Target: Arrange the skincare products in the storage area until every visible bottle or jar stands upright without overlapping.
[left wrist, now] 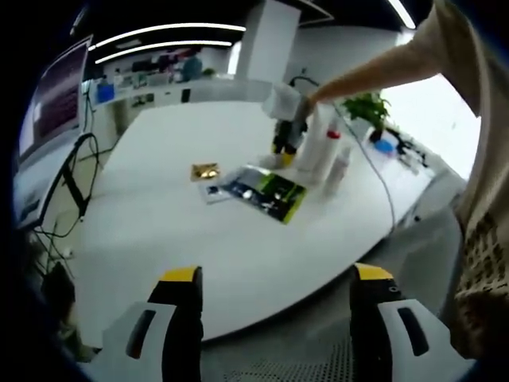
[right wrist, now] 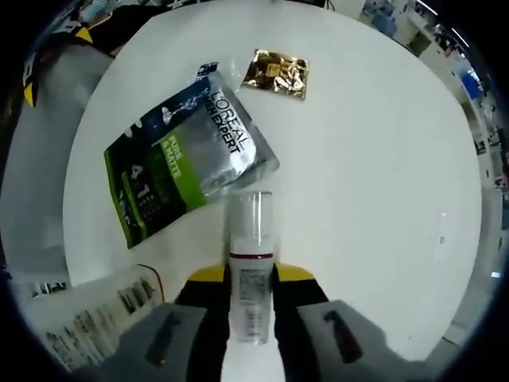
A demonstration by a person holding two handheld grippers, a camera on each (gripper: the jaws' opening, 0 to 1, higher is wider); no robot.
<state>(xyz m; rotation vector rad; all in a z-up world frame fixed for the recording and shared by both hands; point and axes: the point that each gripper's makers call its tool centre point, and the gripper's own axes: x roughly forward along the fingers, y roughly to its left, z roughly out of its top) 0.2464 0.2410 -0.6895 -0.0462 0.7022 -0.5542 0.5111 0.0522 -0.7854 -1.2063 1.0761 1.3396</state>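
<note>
A slim white bottle with a clear cap and red band [right wrist: 250, 270] is clamped in the right gripper [right wrist: 251, 298] above the white table [right wrist: 382, 183]; smooth, light plastic, best gripped mid-body. The left gripper [left wrist: 274, 298] is held wide, empty.

Bright, even overhead light from ceiling strip lights [left wrist: 167, 32] washes the white counter [left wrist: 167, 215]; shadows are faint. Fisheye bending warps the edges, and the left gripper view is soft and slightly blurred.
</note>
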